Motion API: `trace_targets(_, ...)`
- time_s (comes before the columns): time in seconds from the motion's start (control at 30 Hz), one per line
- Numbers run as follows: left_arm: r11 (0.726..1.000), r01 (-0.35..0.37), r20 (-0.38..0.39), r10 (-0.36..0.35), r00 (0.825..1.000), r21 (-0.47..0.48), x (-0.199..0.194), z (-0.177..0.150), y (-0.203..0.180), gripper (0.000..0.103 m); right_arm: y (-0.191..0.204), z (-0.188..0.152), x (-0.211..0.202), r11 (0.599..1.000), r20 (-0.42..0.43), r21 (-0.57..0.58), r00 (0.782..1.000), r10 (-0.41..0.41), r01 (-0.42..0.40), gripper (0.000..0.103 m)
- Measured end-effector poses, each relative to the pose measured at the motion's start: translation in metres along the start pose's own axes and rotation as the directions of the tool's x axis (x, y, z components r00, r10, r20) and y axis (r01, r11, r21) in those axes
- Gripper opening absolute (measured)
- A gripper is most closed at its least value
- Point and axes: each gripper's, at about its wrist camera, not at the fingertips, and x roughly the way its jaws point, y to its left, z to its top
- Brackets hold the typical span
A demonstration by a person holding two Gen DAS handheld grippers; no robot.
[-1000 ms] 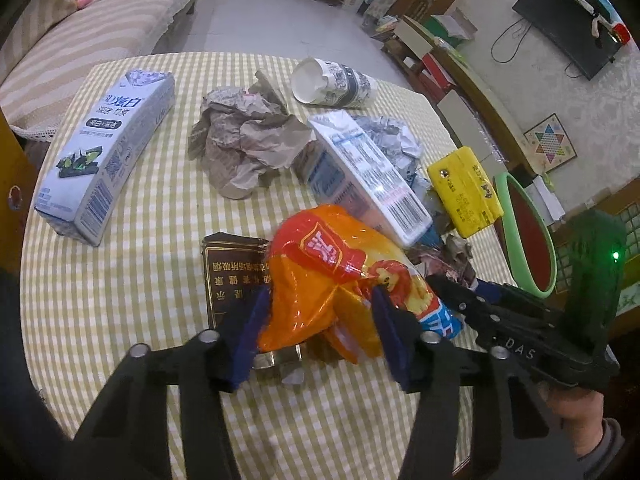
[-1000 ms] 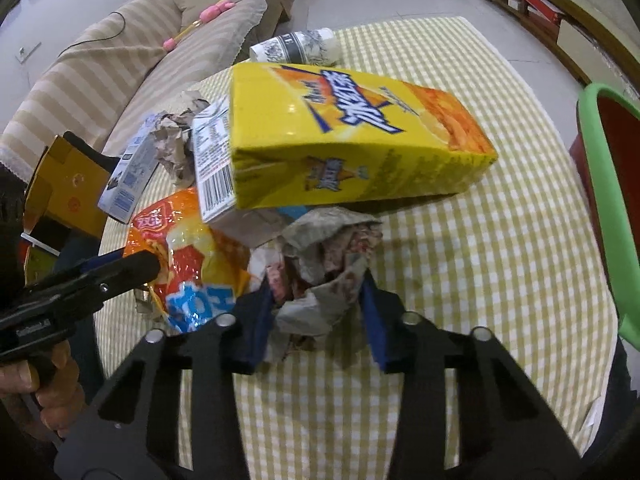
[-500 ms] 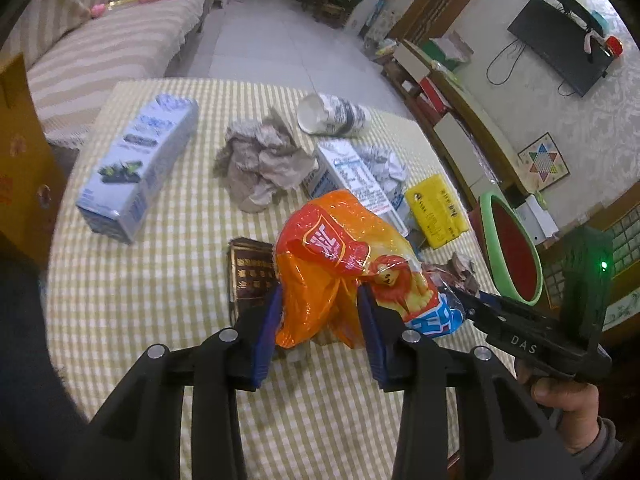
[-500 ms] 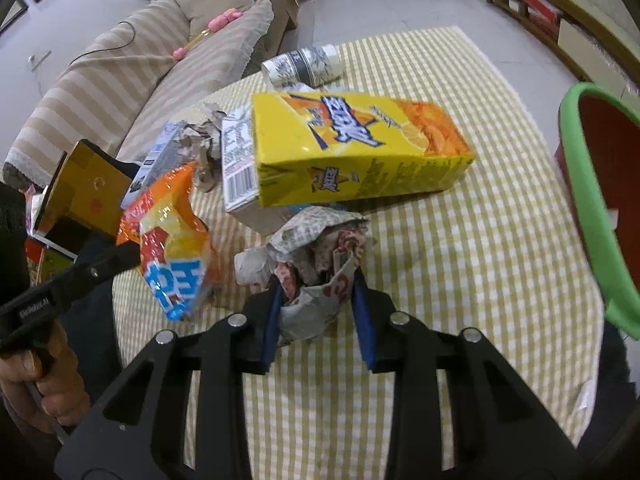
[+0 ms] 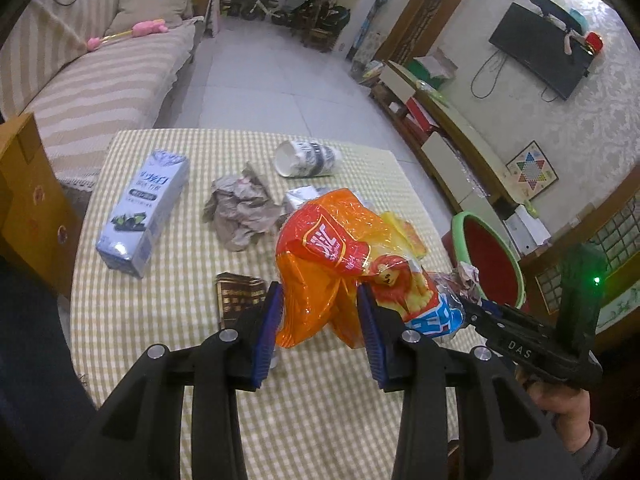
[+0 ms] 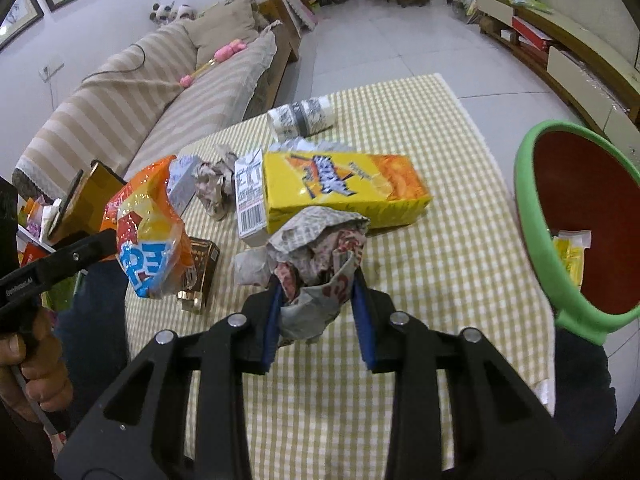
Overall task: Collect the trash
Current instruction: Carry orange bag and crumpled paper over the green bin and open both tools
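Both grippers loaded and lifted: snack bag on the left, paper wad on the right.

Left gripper [image 5: 320,322] clamped on the crinkly orange plastic snack bag [image 5: 340,256], now raised clear of the yellow-checked tablecloth [image 5: 168,304] where a second ago it lay on the pile. Right gripper [image 6: 316,318] clamped on the crumpled printed paper wad [image 6: 316,248], likewise lifted from its earlier spot beside the yellow rectangular juice carton [image 6: 340,192]. Red basin with green rim [image 6: 532,208] at the right table edge, near the right gripper, already holding a yellow wrapper. Pick-up judged complete for both items; transfer to the basin judged next. Remaining on the cloth: blue-white milk carton [image 5: 144,208] at far left, brown crumpled paper [image 5: 240,212], paper cup on its side [image 5: 308,158] at the far edge.
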Motion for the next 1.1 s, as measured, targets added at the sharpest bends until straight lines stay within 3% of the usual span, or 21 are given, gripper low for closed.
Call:
trace_targets(0.53,0.995,0.061,-0.002,-0.061,0.998,0.078,0.018,0.019,-0.063,0.036,-0.063,0.013,-0.051,0.993,0.099,0.086,0.991,-0.090,0.082,0.031)
trace_targets(1.1,0.955,0.190,-0.057,-0.182,0.982,0.227,0.075,0.049,-0.197,0.036,-0.175,0.036,-0.115,0.955,0.194,0.238,0.954,-0.227,0.178,0.031)
